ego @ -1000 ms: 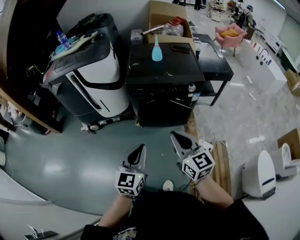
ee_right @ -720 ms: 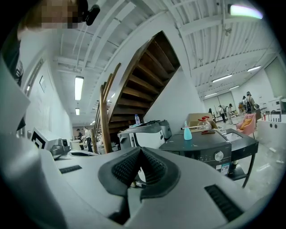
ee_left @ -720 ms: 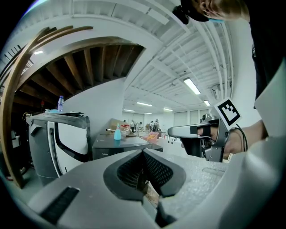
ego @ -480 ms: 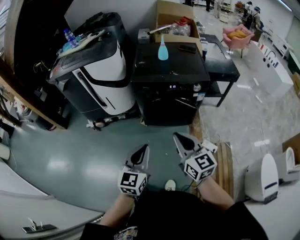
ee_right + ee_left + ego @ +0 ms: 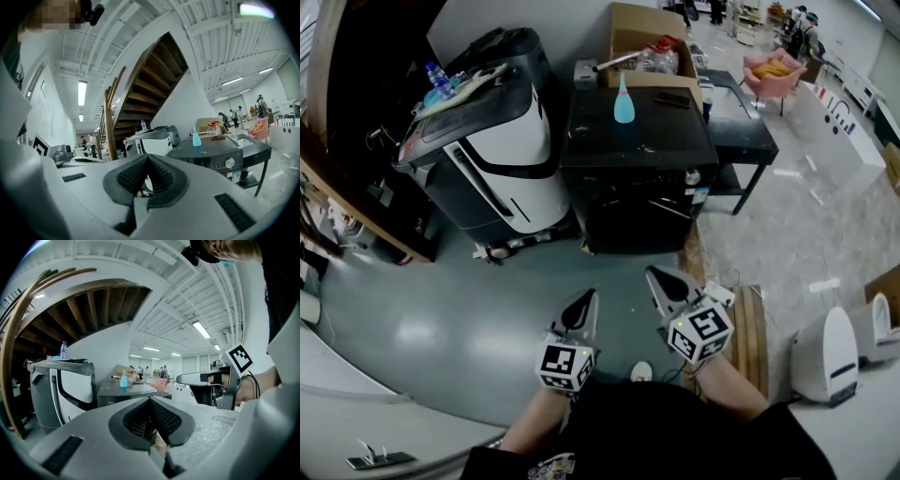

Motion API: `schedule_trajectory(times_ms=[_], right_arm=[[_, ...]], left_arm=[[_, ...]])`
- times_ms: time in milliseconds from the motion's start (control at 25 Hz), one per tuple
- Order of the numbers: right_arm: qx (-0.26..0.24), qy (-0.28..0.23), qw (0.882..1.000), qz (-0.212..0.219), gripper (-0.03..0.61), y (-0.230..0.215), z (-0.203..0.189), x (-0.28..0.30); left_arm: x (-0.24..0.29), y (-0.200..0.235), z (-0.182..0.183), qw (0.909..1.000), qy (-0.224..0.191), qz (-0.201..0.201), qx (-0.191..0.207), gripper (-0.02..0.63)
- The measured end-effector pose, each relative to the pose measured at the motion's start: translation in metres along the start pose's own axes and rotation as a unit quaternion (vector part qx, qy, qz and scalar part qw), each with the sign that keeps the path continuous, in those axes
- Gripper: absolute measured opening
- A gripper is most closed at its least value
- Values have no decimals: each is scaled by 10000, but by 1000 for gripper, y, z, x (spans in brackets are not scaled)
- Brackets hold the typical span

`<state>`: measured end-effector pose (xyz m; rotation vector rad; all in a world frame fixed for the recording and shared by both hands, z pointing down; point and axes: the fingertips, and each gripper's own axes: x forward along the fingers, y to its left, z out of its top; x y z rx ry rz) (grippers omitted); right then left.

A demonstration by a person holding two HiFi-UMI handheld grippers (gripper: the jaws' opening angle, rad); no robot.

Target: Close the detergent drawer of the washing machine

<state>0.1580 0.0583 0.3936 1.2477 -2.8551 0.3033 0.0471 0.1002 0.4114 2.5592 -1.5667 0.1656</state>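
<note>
The black washing machine [image 5: 637, 173] stands across the grey floor from me, with a teal bottle [image 5: 623, 101] on its lid and a round knob [image 5: 692, 176] on its front panel. The panel is too dark to make out the detergent drawer. My left gripper [image 5: 582, 300] and right gripper [image 5: 659, 277] are side by side, well short of the machine, both shut and empty. In the left gripper view the shut jaws [image 5: 151, 401] sit below the machine [image 5: 123, 393]. In the right gripper view the shut jaws [image 5: 147, 160] point left of the machine [image 5: 211, 157].
A large white-and-black machine [image 5: 487, 159] stands left of the washer, with a wooden staircase [image 5: 140, 79] behind it. A cardboard box [image 5: 649, 37] is behind the washer and a low black table [image 5: 736, 117] to its right. A wooden pallet [image 5: 746, 328] and white units [image 5: 820, 356] lie at my right.
The head view has shifted slightly. Both grippers stay in the same place, shut.
</note>
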Motion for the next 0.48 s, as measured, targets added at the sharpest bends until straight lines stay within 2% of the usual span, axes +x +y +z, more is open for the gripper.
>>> schedule_trajectory(times_ms=[480], right_arm=[[58, 57, 10000, -36, -3, 4, -1, -2]], left_arm=[[-4, 1, 0, 10000, -2, -22, 23, 3]])
